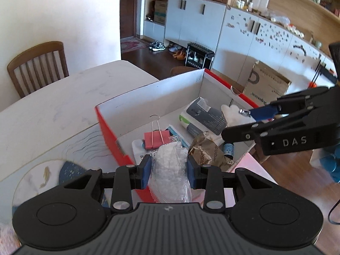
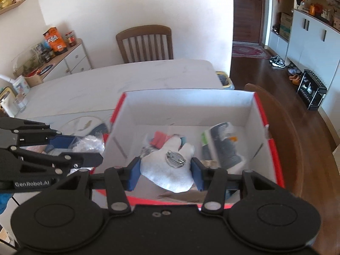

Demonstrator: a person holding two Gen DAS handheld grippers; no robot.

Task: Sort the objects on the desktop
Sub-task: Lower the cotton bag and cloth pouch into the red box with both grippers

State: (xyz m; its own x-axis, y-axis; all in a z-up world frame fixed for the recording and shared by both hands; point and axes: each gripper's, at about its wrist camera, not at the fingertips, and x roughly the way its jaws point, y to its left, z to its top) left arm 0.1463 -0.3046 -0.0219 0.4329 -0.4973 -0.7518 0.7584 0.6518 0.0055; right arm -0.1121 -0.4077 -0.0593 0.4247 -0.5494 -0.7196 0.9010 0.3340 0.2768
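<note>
so the clear bag of white beads (image 1: 170,170) sits clamped between the left gripper (image 1: 169,170) pads, above the near edge of the red box (image 1: 108,131). over that box the right gripper (image 2: 165,173) is closed on a white felt brooch (image 2: 167,174), pin side up. inside lie a pink binder clip (image 1: 156,140), a crumpled brown wrapper (image 1: 206,153) and a grey-green packet (image 1: 201,119). box stands on the white table (image 1: 53,106).

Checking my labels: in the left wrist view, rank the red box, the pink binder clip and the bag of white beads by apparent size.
1. Red box.
2. Bag of white beads, though nearness to the camera enlarges it.
3. Pink binder clip.
</note>
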